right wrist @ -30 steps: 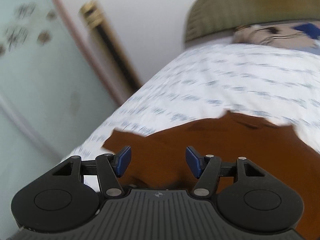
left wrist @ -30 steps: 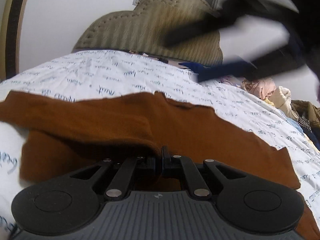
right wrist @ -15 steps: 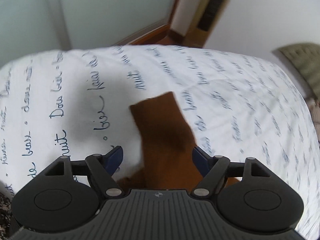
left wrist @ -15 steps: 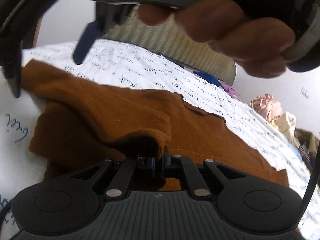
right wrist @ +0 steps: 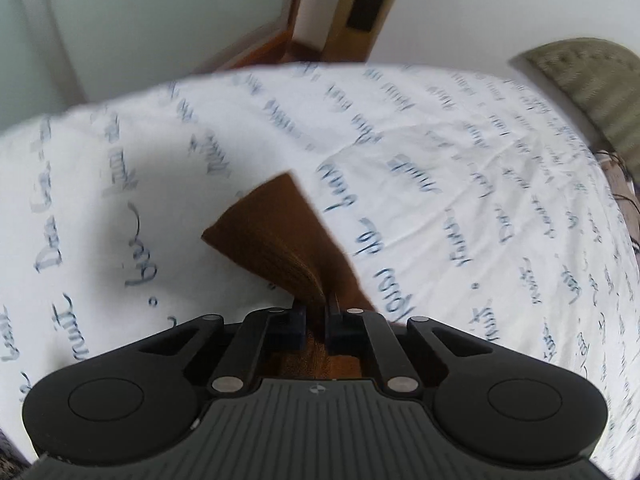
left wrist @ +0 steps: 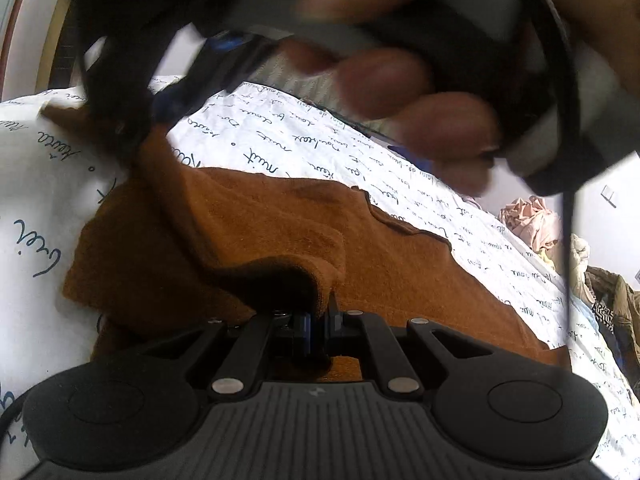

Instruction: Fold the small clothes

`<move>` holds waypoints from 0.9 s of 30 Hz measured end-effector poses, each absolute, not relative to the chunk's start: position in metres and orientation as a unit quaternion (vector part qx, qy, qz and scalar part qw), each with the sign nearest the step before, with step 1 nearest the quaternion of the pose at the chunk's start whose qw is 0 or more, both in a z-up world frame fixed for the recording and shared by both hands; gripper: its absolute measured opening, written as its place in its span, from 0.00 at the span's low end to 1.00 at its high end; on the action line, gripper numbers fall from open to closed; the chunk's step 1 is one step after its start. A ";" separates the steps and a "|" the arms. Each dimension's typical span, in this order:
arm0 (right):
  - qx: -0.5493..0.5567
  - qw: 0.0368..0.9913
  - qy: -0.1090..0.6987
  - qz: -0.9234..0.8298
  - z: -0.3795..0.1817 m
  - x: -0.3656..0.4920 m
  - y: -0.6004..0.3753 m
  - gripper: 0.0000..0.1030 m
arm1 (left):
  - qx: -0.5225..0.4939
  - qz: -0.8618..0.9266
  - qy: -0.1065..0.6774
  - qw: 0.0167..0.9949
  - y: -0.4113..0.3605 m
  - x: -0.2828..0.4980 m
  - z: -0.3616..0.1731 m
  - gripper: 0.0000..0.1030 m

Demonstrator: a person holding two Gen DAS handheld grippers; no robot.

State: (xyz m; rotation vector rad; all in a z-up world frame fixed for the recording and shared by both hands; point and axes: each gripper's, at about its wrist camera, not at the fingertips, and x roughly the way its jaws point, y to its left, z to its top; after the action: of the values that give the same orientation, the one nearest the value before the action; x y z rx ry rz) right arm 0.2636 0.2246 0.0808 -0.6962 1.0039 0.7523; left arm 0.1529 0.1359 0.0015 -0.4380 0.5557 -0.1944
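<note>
Left claw (left wrist: 318, 322): nearest in the left wrist view, its jaws pinched tight together on a raised fold of the brown garment (left wrist: 248, 240), which bunches up just ahead of the blue pads.
Right claw (right wrist: 316, 320): jaws have just been closing and now press on a narrow strip of the same brown cloth (right wrist: 276, 236), which fans out ahead of them to a pointed corner lying on the bed.
Brown garment: spread on the bed sheet (left wrist: 288, 148), partly doubled over itself at the left side of the left wrist view; one edge runs away to the right, and a thin part runs up and left to where the right claw grips it.
Bed sheet: white with dark handwritten script, lying under the whole garment and reaching the bed's far edges in both views.
Right hand (left wrist: 416, 108): blurred across the top of the left wrist view, fingers wrapped round the dark handle of the right claw, above the garment's far left end.
Headboard (right wrist: 588, 80): padded, olive-beige, at the bed's far right end in the right wrist view.
Heap of clothes (left wrist: 532, 220): pink and pale items, well apart from the garment, at the bed's far right side.
</note>
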 end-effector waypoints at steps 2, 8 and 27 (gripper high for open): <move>-0.289 0.776 0.448 0.338 0.096 0.262 0.208 0.09 | -0.215 -0.093 0.270 0.934 0.136 0.152 0.002 0.05; -0.179 0.843 0.408 0.301 0.135 0.255 0.127 0.09 | -0.195 -0.082 0.271 0.939 0.130 0.151 0.008 0.05; 0.118 0.947 0.292 0.063 0.108 0.132 -0.132 0.08 | -0.160 -0.146 0.307 0.927 0.125 0.109 0.030 0.09</move>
State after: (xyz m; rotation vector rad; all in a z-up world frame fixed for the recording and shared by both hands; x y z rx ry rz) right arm 0.1317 -0.1321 0.1080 0.2396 0.5935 0.1278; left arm 0.1095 0.1249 0.0302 -0.3285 0.6290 -0.2993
